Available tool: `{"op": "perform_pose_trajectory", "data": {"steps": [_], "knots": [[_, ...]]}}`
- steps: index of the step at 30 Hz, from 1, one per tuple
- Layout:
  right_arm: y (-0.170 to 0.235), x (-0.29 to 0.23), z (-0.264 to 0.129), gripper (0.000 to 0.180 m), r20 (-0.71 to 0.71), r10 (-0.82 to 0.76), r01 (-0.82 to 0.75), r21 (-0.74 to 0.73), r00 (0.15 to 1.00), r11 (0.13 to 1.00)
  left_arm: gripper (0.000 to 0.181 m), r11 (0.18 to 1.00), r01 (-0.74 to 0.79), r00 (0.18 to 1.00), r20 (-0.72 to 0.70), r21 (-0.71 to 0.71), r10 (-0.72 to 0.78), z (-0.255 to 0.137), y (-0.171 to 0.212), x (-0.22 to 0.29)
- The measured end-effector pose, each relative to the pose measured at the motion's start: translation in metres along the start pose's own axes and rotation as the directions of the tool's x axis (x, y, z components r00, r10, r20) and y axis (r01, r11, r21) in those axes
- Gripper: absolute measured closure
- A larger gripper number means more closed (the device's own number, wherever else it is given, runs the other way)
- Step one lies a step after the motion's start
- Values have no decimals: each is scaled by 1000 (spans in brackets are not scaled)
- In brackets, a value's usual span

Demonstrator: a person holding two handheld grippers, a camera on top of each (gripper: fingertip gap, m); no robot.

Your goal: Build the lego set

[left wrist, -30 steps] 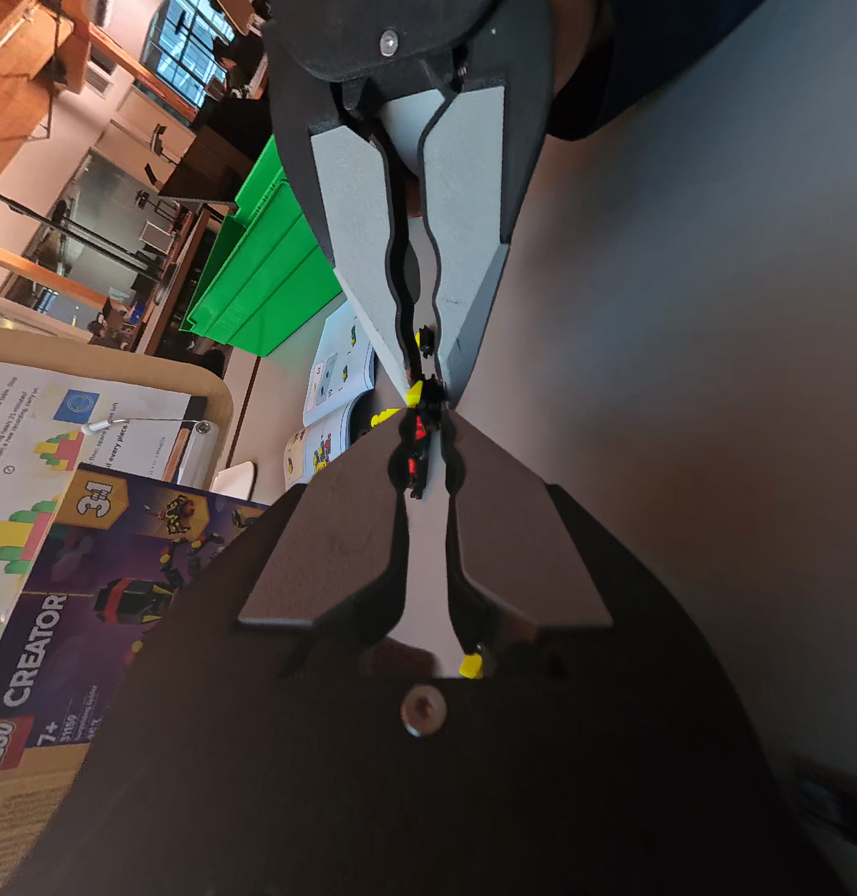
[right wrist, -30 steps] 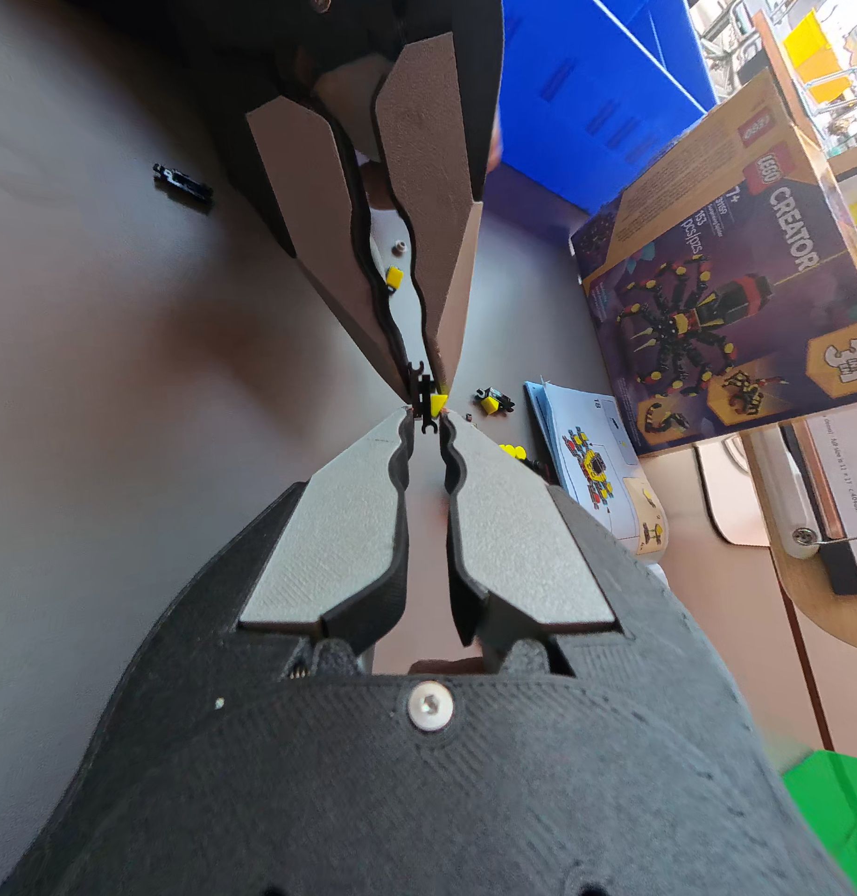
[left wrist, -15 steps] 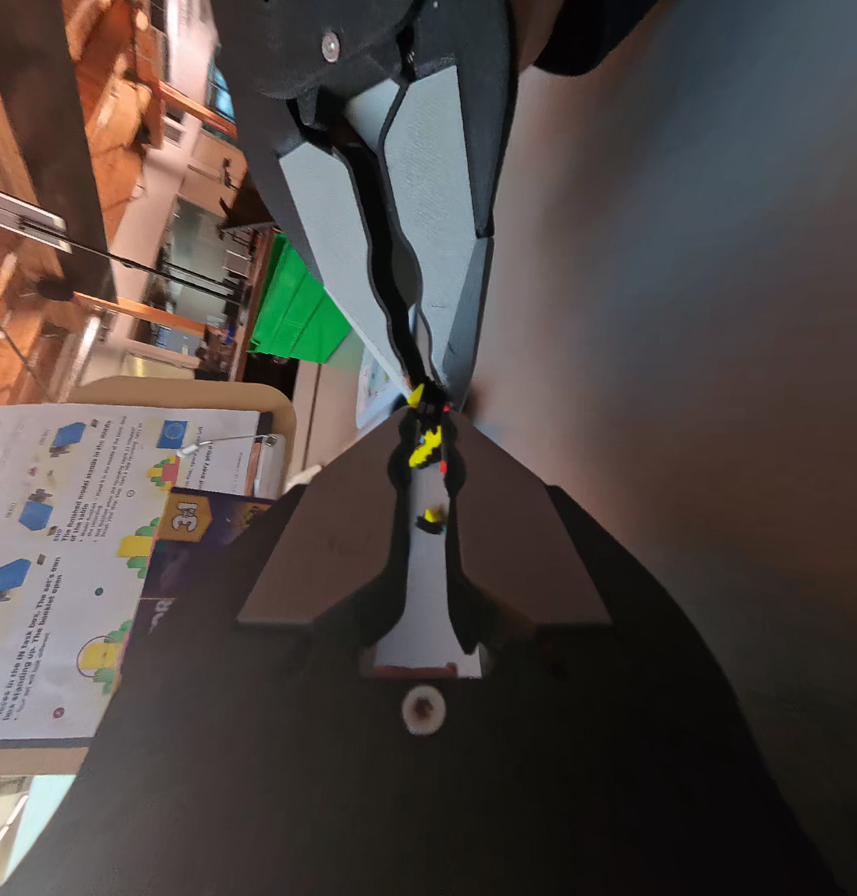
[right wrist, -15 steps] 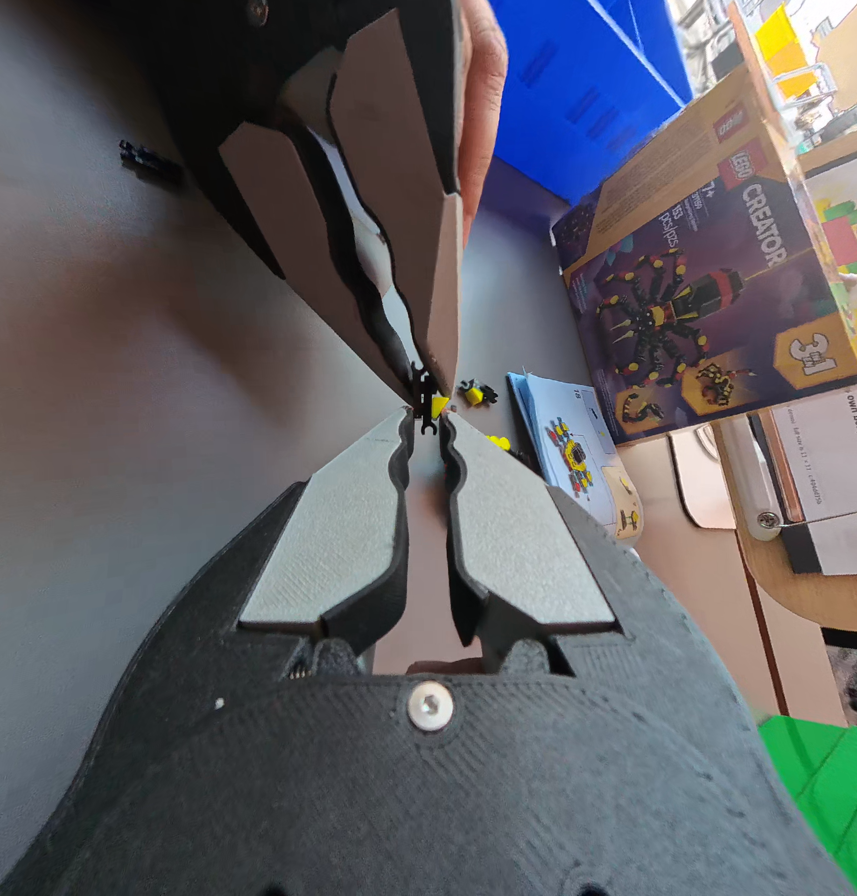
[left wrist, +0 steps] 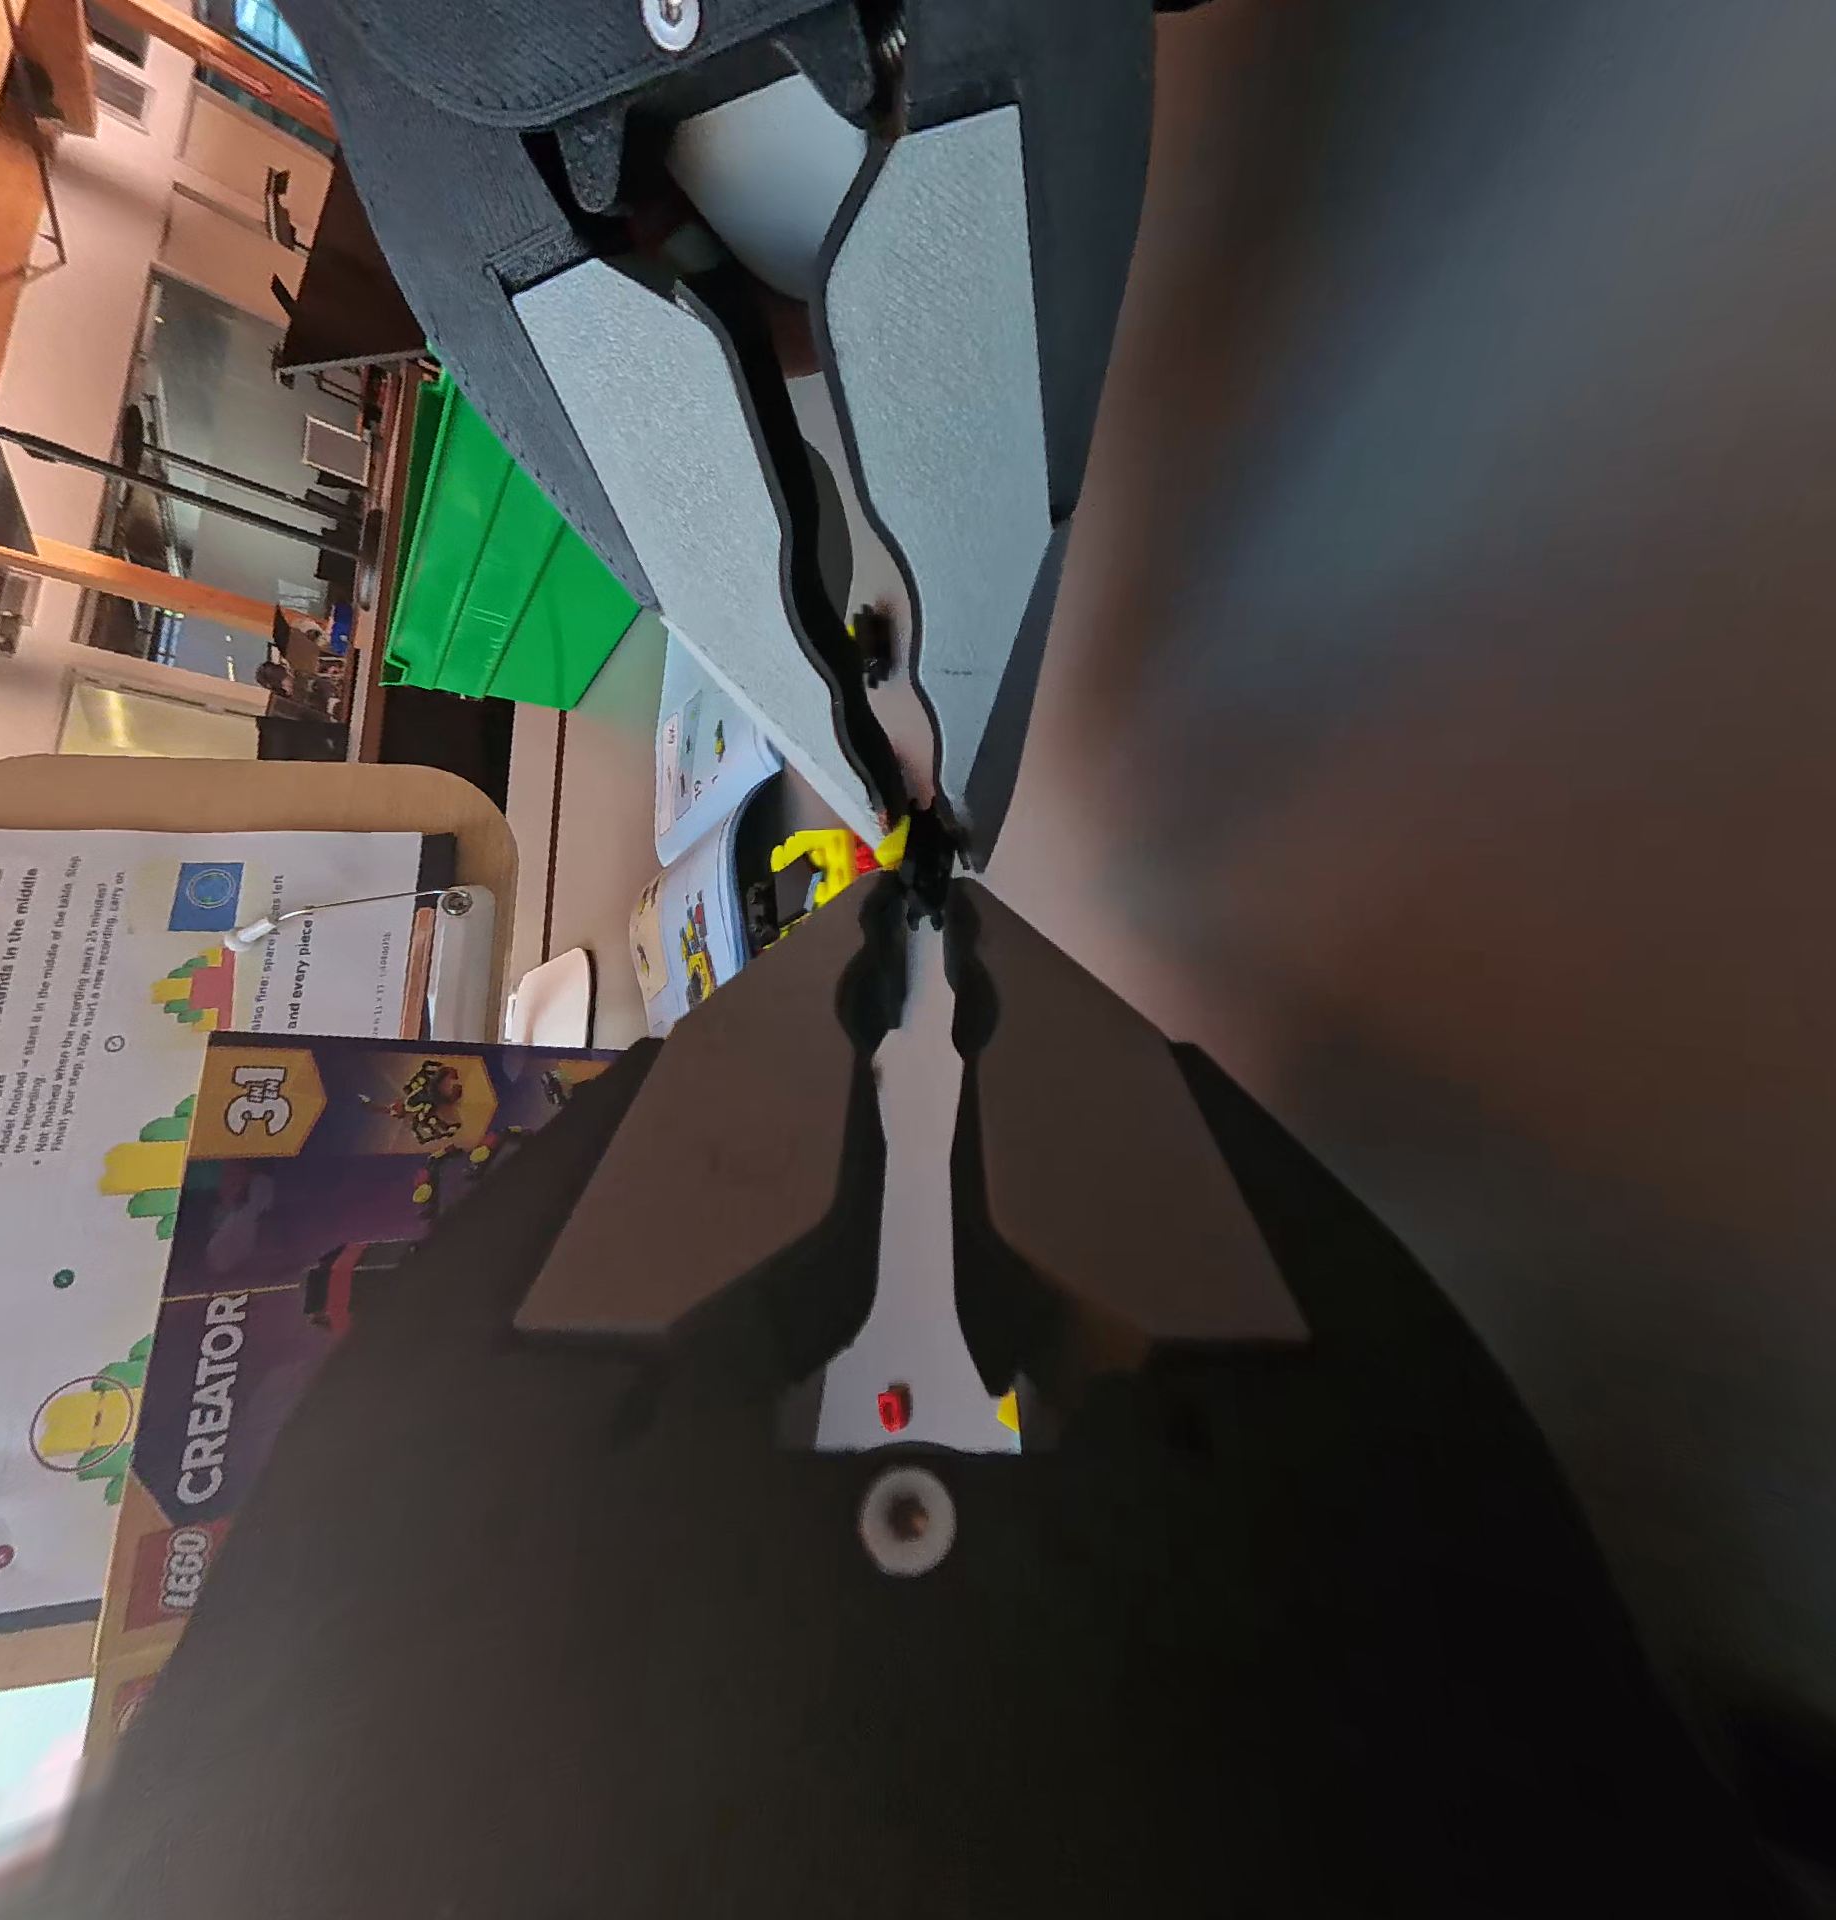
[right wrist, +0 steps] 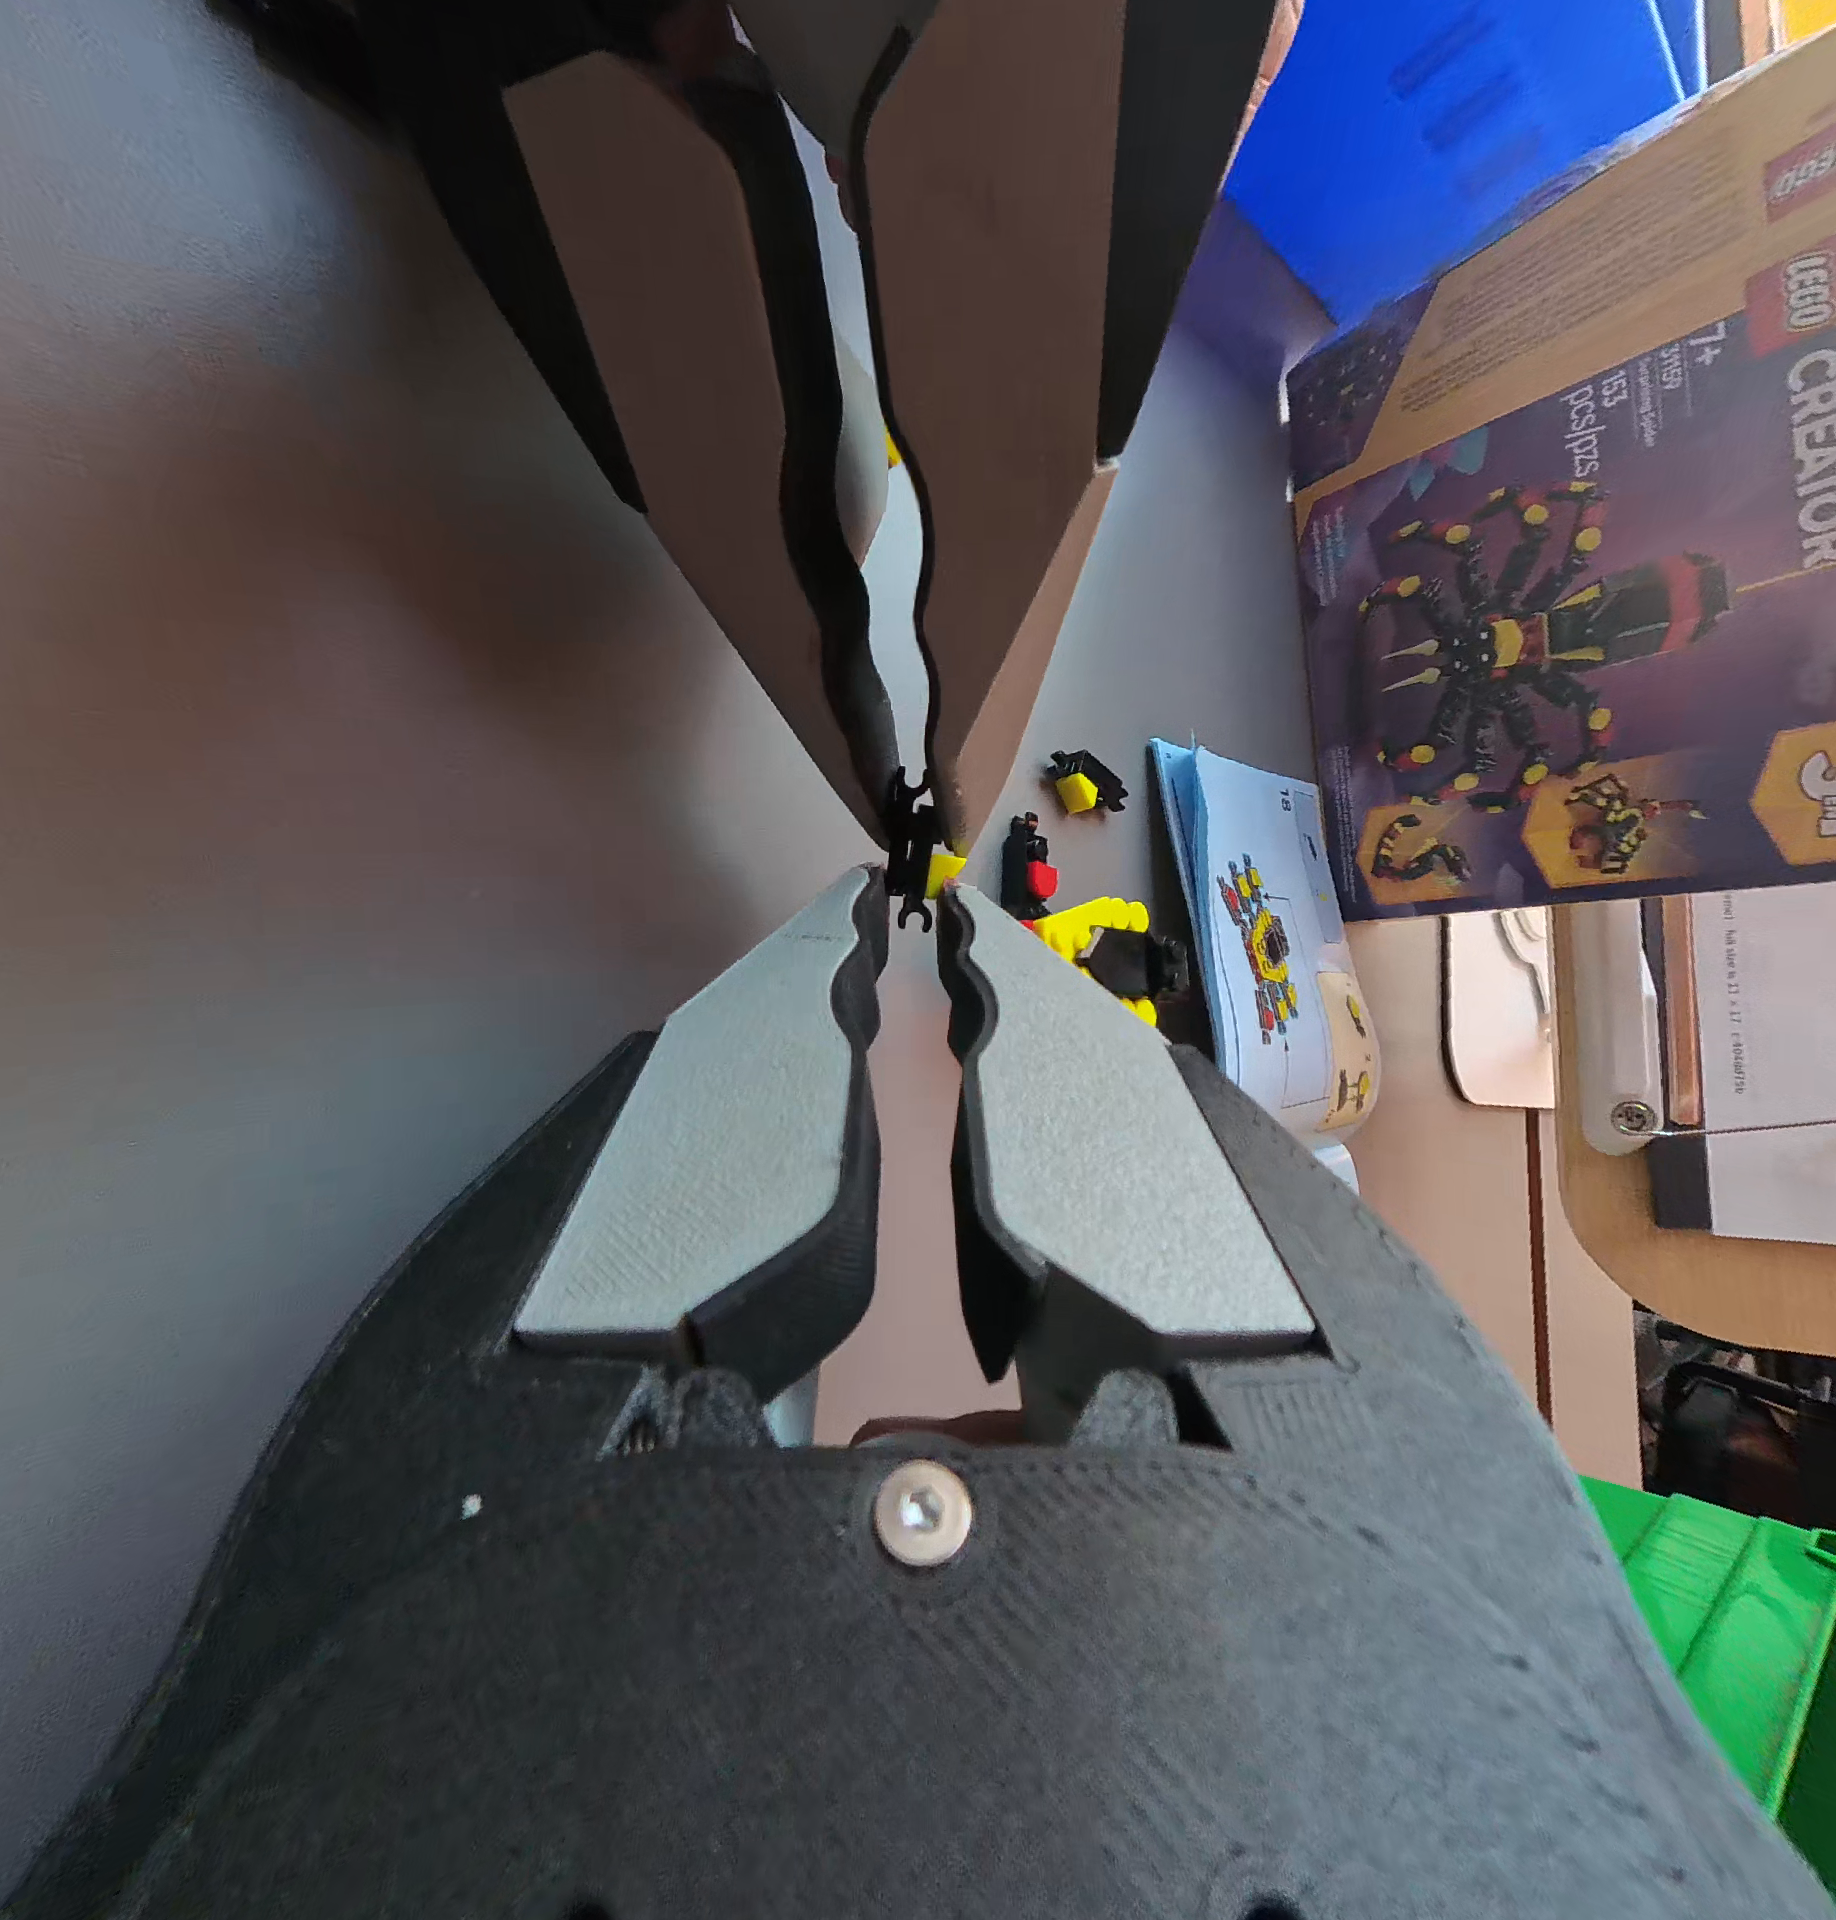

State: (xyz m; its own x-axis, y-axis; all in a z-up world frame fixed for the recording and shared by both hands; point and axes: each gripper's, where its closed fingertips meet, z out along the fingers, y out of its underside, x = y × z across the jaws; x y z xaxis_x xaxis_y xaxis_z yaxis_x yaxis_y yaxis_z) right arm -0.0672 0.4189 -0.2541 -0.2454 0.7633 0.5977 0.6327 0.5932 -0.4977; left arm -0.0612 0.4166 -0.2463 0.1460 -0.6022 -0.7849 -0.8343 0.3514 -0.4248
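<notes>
The two grippers meet tip to tip above the dark table. In the right wrist view my right gripper point(right wrist: 914, 896), with grey fingers, is closed on a small black clip piece with a yellow wedge point(right wrist: 916, 860). The left gripper point(right wrist: 914, 805) comes from the top and pinches the same piece's upper end. In the left wrist view my left gripper point(left wrist: 919, 909) is shut on this black and yellow piece point(left wrist: 922, 852), and the right gripper point(left wrist: 919, 816) comes from above. A yellow, black and red part-built model point(right wrist: 1096, 935) lies on the table just right of the tips.
A small yellow and black piece point(right wrist: 1085, 787) and a black and red piece point(right wrist: 1028, 868) lie near the model. An open instruction booklet point(right wrist: 1257, 935), the set's box point(right wrist: 1579, 582), a clipboard point(right wrist: 1776, 1039), a blue bin point(right wrist: 1433, 135) and a green bin point(right wrist: 1745, 1662) stand to the right. Left and right tips are no more than a few centimetres apart.
Both grippers stayed tip to tip on the small piece while turning and shifting together. The part-built model and loose pieces beside it have come into fuller view.
</notes>
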Motion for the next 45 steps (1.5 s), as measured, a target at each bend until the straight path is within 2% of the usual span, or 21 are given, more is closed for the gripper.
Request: {"op": "perform_pose_trajectory", "data": {"steps": [5,12,17,25,33,39,40,45], "knots": [[-7,18,-4,170,4,171,-170,129,985,977,175,996,74,994,78,40,-77,1,-2,-19],[-13,22,-6,166,-61,118,-106,165,991,981,174,981,162,983,68,109,-170,-4,-4,-23],[-26,34,-20,172,-49,150,-122,360,988,925,174,936,268,952,86,227,-293,-18,-15,-40],[-42,36,-31,173,-23,109,-77,565,994,822,176,927,226,956,116,300,-271,-33,-29,-47],[-47,40,-36,173,-54,106,-53,596,993,801,176,934,171,954,184,314,-237,-38,-36,-52],[-51,35,-37,173,-70,68,-13,597,995,802,181,915,127,959,188,384,-212,-44,-54,-49],[-52,33,-35,180,-80,49,7,586,996,810,181,919,132,952,213,370,-222,-43,-51,-52],[-50,32,-33,180,-81,42,10,554,996,832,181,920,191,946,185,342,-265,-39,-34,-55]]}}
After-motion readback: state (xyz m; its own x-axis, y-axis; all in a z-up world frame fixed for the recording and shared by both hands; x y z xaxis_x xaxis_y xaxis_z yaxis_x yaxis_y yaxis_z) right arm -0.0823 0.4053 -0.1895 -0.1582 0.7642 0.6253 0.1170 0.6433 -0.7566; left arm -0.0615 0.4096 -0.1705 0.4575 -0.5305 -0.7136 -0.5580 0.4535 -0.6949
